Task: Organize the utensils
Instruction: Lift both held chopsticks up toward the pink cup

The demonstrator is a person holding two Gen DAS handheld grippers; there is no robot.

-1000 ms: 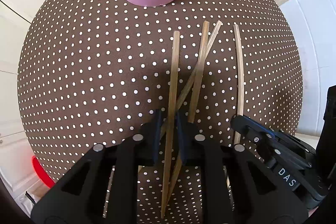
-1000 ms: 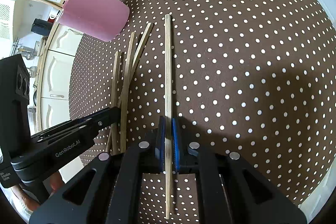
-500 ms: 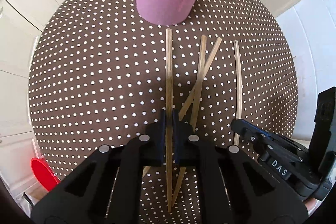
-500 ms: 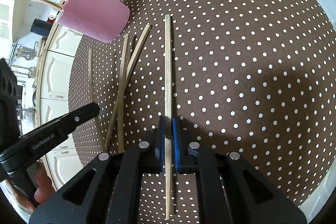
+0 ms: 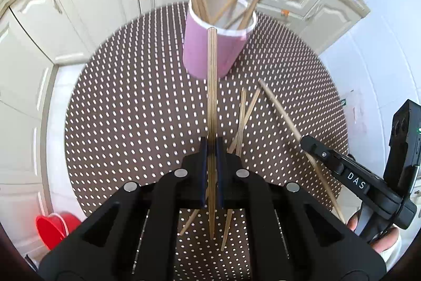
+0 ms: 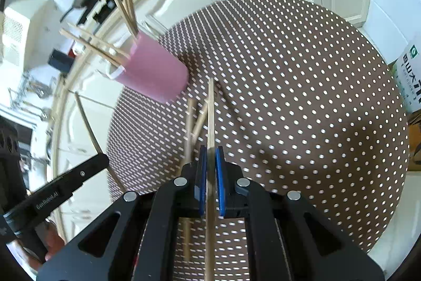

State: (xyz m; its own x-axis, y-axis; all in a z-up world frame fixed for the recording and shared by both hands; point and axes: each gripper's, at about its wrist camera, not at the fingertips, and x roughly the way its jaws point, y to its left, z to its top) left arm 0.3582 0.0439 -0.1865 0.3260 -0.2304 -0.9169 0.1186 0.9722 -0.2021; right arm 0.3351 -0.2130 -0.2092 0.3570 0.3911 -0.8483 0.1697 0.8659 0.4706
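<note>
Chopsticks are the thing here: thin, pale wooden sticks, square-cut at the thick end and tapering to a point. Several stand fanned out in a pink cup (image 5: 214,44) with a white rim, near the far edge of a round surface (image 5: 126,107) covered in brown cloth with white dots. Two loose sticks (image 5: 243,120) lie crossed on the cloth in front of the cup. The left claw (image 5: 211,149) is closed tight on one stick (image 5: 211,86), which runs straight ahead between its pads, its blunt tip level with the cup's rim in that view. The right claw (image 6: 209,157) is likewise clamped on its own stick (image 6: 210,109), clear of the cloth. Seen from the left camera, the right claw's side reads "DAS"; from the right camera, the left claw's side bears blurred lettering, seemingly "GenRobot.AI". A carton (image 6: 409,75) with green Chinese print stands at the right edge.
</note>
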